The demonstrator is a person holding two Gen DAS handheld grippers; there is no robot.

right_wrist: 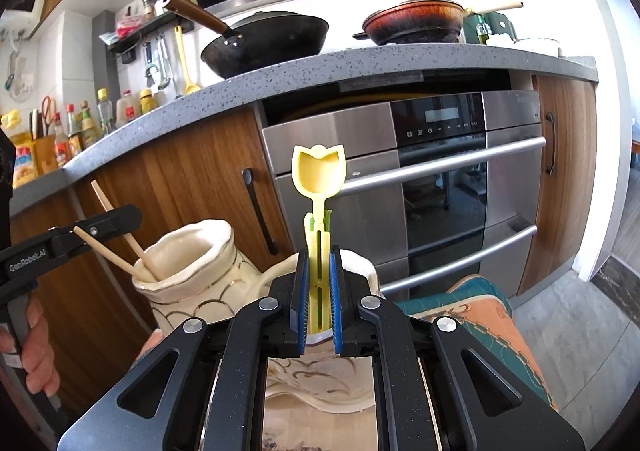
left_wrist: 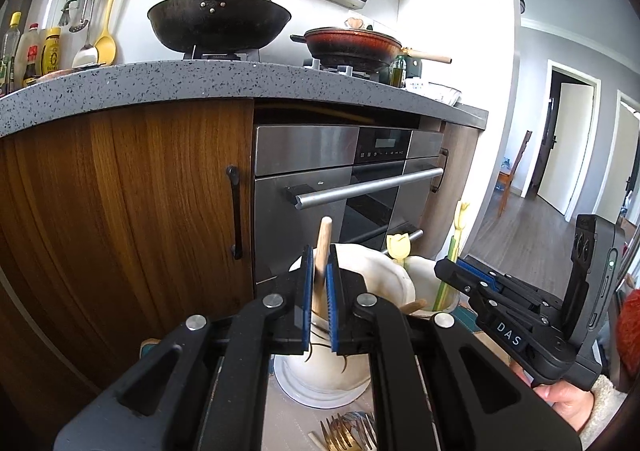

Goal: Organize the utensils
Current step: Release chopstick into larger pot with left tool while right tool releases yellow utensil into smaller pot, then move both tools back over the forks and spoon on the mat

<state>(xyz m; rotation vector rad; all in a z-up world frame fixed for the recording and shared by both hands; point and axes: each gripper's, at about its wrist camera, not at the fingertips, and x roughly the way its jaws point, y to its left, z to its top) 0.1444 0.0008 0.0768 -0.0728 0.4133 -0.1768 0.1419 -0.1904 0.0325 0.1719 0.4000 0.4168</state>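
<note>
My left gripper (left_wrist: 319, 253) is shut on a wooden chopstick (left_wrist: 323, 239) whose lower end goes down into a cream ceramic vase (left_wrist: 372, 271) on a white saucer (left_wrist: 320, 397). In the right wrist view the same vase (right_wrist: 188, 263) holds two chopsticks (right_wrist: 138, 251), and the left gripper (right_wrist: 134, 213) clamps one of them. My right gripper (right_wrist: 319, 253) is shut on the handle of a yellow tulip-shaped spoon (right_wrist: 319, 171), held upright over a second cream vase (right_wrist: 362, 271). The right gripper (left_wrist: 446, 269) also shows at the right of the left wrist view.
Several forks (left_wrist: 346, 437) lie on the table below the saucer. Another yellow tulip utensil (left_wrist: 399, 245) stands in the second vase. A patterned cloth (right_wrist: 472, 315) lies to the right. Behind are a wooden cabinet (left_wrist: 120, 191), a steel oven (right_wrist: 440, 179) and the speckled counter (left_wrist: 200, 81) with pans.
</note>
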